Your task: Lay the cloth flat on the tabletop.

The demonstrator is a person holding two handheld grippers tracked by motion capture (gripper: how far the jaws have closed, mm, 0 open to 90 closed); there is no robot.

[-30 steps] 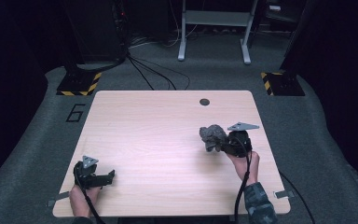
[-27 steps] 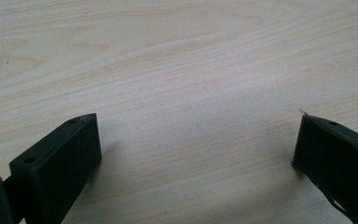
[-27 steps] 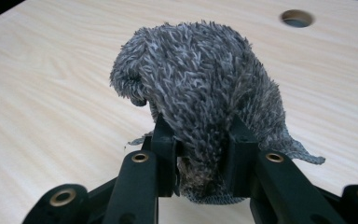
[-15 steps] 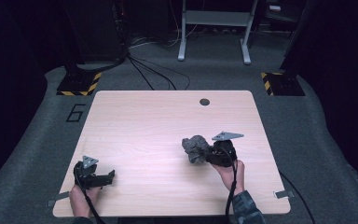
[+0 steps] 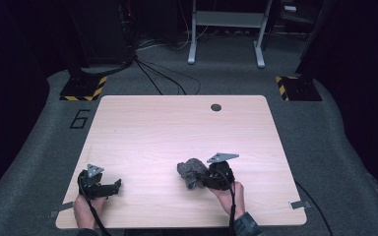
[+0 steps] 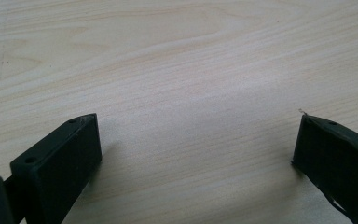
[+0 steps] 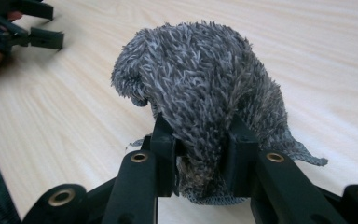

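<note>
Leftward and nearer has come the right gripper (image 5: 200, 175), fingers clamped on the grey cloth (image 5: 191, 171); left gripper (image 5: 109, 186) fingers apart.

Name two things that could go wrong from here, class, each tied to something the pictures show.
1. The right gripper pinches only a bunched fold of the grey fuzzy cloth; the cloth might slip free.
2. A loose corner hangs near the wooden table and could drag. The open left gripper sits too far off to help catch it.
</note>
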